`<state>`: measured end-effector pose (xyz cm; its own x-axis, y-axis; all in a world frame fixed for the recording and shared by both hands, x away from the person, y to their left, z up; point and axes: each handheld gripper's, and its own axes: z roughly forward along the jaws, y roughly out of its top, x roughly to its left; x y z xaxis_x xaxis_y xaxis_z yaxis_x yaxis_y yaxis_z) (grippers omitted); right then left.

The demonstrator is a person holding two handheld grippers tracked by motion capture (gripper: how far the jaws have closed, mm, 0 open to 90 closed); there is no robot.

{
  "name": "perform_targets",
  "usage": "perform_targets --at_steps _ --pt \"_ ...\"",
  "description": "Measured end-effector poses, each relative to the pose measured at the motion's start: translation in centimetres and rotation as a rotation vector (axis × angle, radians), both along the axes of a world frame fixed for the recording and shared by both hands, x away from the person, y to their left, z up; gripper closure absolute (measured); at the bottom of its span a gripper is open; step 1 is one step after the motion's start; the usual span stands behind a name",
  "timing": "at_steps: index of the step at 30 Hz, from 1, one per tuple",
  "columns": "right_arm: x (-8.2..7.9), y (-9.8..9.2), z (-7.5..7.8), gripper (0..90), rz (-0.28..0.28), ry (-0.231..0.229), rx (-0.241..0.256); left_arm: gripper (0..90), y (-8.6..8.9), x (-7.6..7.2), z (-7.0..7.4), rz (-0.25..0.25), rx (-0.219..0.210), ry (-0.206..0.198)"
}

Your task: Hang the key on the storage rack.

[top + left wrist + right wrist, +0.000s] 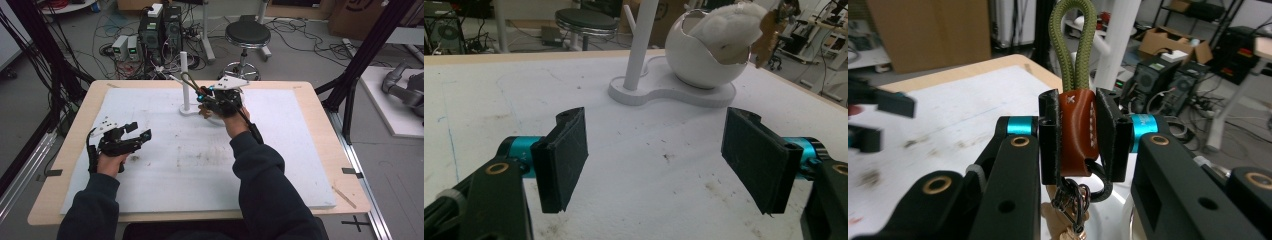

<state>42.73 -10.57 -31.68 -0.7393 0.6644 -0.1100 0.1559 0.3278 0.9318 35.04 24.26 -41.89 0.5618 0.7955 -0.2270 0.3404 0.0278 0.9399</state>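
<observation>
My right gripper [202,95] is shut on a keychain's brown leather tab [1077,132]. The keychain's olive cord loop [1073,45] sticks up past the fingertips, and a black clip with metal rings [1100,187] hangs below. In the high view the loop [187,80] is beside the white post of a stand [184,75]; I cannot tell if they touch. The post [640,45] shares a flat base with a white cracked-egg bowl [696,60] that has white fluff in it. My left gripper [140,131] is open and empty over the white mat, its pads [564,155] wide apart.
A white foam mat [280,165] covers the wooden table [325,130]. The stand's short side peg [629,12] points up and left. Beyond the far edge are a round stool [247,35], computer towers [160,30] and cables on the floor.
</observation>
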Motion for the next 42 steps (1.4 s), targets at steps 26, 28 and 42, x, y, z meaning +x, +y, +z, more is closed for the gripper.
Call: perform_targets --at_steps 26,28,42 --pt "3.5 0.2 -1.1 48.0 -0.053 0.125 -0.030 26.5 0.0 -0.1 0.0 0.002 -0.020 0.008" --pt "3.5 -1.3 -1.5 45.5 -0.032 0.163 -0.017 26.5 -0.1 0.0 0.0 0.001 -0.012 0.008" --pt "-1.7 -10.5 -4.6 22.7 -0.011 0.205 -0.061 23.3 -0.6 0.1 -0.2 -0.020 -0.014 0.020"
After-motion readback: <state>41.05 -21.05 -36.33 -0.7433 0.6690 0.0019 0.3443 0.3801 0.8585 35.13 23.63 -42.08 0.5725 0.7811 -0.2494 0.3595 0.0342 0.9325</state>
